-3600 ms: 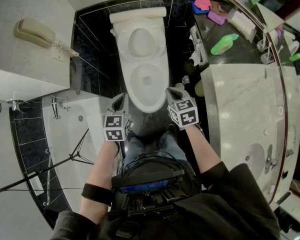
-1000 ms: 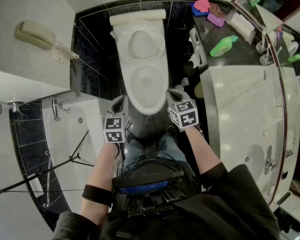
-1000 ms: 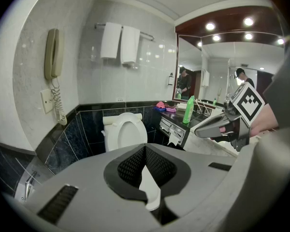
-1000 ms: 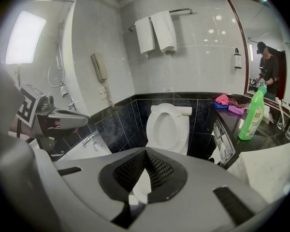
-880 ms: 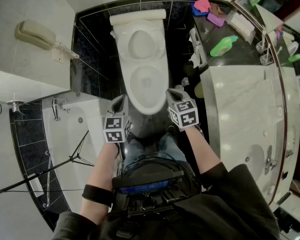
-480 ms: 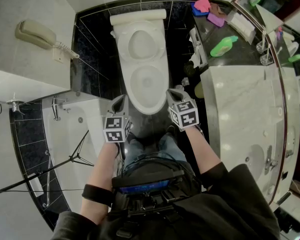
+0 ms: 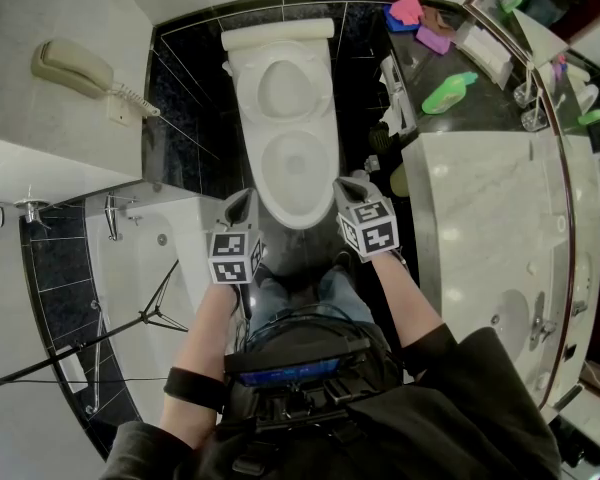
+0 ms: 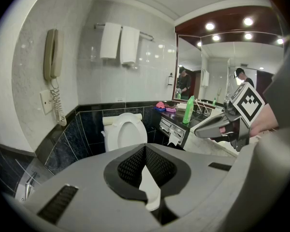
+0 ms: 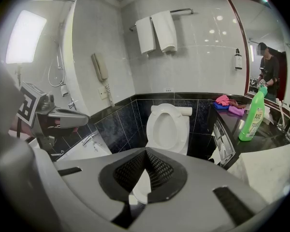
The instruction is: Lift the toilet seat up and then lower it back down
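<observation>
The white toilet stands against the black-tiled back wall. Its seat is raised and leans upright against the tank; the upright ring also shows in the left gripper view and the right gripper view. My left gripper hangs just left of the bowl's front rim, shut and empty. My right gripper hangs just right of the rim, also shut and empty. Neither gripper touches the toilet.
A bathtub lies at the left, with a tripod over it. A wall phone hangs at the upper left. At the right are a marble counter, a green bottle and a toilet-paper holder.
</observation>
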